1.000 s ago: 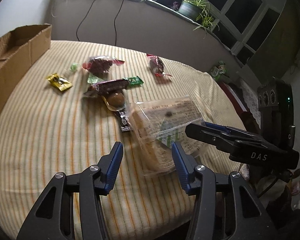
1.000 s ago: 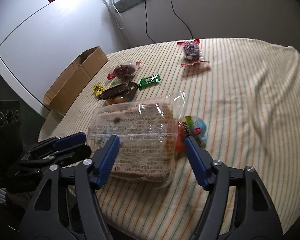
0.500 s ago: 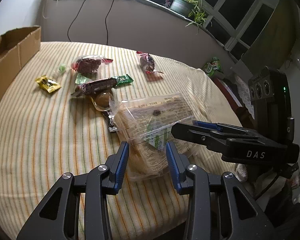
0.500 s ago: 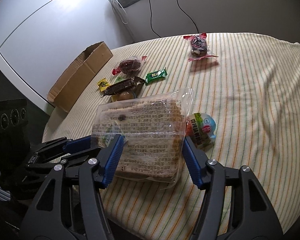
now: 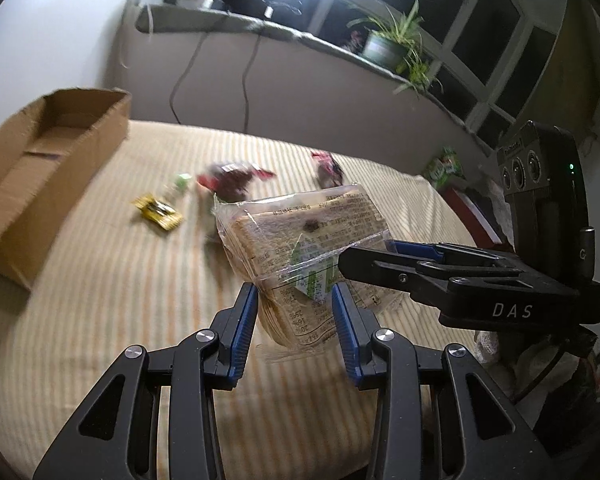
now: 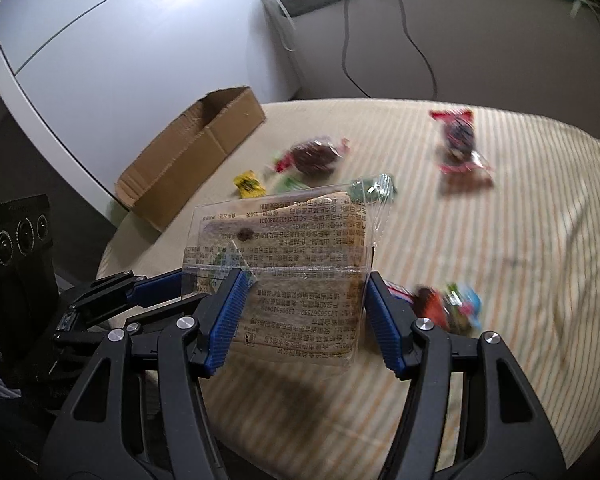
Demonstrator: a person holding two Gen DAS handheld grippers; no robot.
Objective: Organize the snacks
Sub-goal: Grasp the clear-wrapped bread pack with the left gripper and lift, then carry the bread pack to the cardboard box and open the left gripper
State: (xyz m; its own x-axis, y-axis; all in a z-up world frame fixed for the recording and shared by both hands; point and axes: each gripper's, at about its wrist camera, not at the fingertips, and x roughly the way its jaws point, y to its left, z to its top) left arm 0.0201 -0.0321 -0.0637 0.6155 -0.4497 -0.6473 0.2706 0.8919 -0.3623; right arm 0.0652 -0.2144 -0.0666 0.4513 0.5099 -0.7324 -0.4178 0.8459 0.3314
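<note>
Cardboard box (image 5: 40, 168) lay at ten o'clock. Left tongs (image 5: 294, 324) pinched the sliced-bread pack's (image 5: 312, 248) near corner; right tongs (image 6: 302, 316) pinched its width. The pack hung above the striped bench (image 5: 100, 300), its long axis pointing to twelve o'clock.

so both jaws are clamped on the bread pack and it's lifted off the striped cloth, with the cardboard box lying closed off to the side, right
Not quite: the cardboard box is open, not closed; the left wrist view looks into its hollow inside. The rest holds: the left gripper and right gripper both clamp the bread pack, lifted off the striped cloth.
</note>
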